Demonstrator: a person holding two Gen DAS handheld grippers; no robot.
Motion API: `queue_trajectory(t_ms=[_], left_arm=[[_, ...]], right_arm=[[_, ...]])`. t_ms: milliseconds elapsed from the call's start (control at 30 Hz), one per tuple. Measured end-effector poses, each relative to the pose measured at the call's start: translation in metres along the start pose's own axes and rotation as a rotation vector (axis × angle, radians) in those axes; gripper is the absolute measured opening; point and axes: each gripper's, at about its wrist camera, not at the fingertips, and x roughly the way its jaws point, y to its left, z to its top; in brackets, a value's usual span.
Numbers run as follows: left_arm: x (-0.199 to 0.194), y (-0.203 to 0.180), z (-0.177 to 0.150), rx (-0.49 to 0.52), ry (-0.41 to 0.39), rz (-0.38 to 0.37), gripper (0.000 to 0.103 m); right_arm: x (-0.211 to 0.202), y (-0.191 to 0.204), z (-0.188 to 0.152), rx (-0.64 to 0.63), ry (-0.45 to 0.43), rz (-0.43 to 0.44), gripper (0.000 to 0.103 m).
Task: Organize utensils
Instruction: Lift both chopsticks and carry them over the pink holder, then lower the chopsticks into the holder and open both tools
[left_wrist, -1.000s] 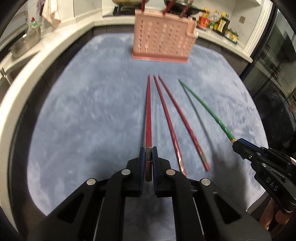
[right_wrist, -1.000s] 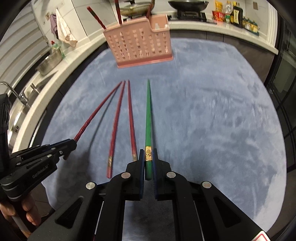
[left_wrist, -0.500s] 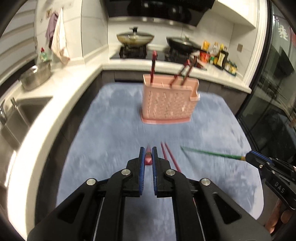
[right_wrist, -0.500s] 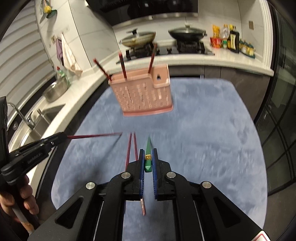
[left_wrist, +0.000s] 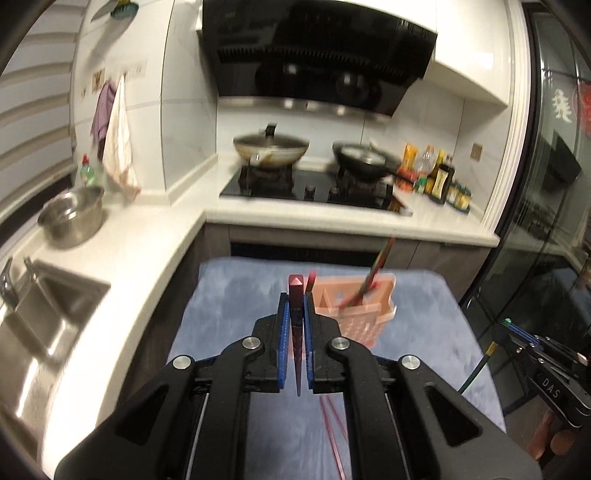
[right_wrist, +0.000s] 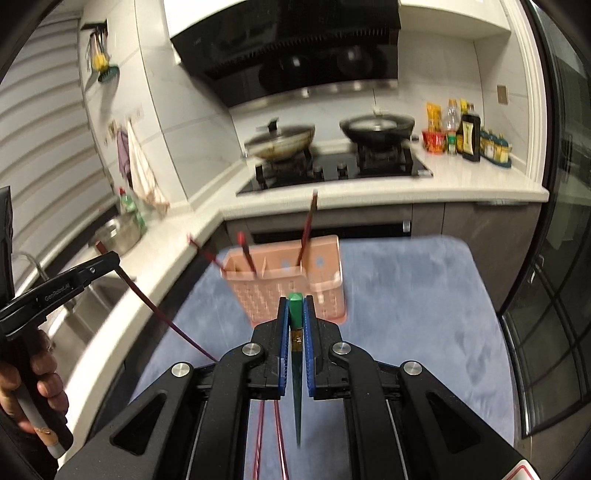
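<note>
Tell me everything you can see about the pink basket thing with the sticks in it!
The pink basket looks like plastic, a boxy holder with rows of little square holes in its front wall and a raised step at one end. Dividers split the inside into compartments. It stands upright on the blue-grey mat, in front of the kitchen counter. Three dark red chopsticks poke out of the top, leaning at different angles. Neither gripper touches it. The picture is a bit blurry, so finer details cannot be told.
</note>
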Motion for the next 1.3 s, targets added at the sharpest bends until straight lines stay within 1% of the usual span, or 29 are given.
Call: queue_trajectory(t_ms=[200,333,433,567,667,733,933,1100,1300], left_arm=[[-0.003,-0.008,0.059,0.000,-0.090,-0.044,0.007],[0.006,-0.015,0.089,0.012,-0.144,-0.034,0.007],[0.021,-0.018,0.104,0.013,-0.154,-0.024,0.007],[0.048,-0.018,0.110,0.011,-0.127,-0.015,0.007],[0.065,-0.016,0.105,0.008,-0.095,-0.012,0.007],[0.075,-0.016,0.099,0.010,-0.072,-0.010,0.007],[0.106,-0.013,0.077,0.004,0.001,-0.002,0.007],[0.119,-0.009,0.069,-0.008,0.032,0.002,0.007],[0.127,-0.007,0.064,-0.016,0.050,0.011,0.007]], right_arm=[[-0.001,0.001,0.061,0.012,-0.117,0.028,0.007],[0.006,0.004,0.101,0.015,-0.186,0.033,0.007],[0.016,0.007,0.123,0.014,-0.215,0.034,0.007],[0.037,0.012,0.148,0.014,-0.228,0.043,0.007],[0.057,0.016,0.155,-0.001,-0.227,0.038,0.007],[0.071,0.017,0.155,0.001,-0.205,0.034,0.007],[0.113,0.011,0.134,0.013,-0.124,0.034,0.007],[0.138,0.002,0.115,0.023,-0.061,0.013,0.007],[0.152,-0.004,0.105,0.029,-0.020,0.001,0.007]])
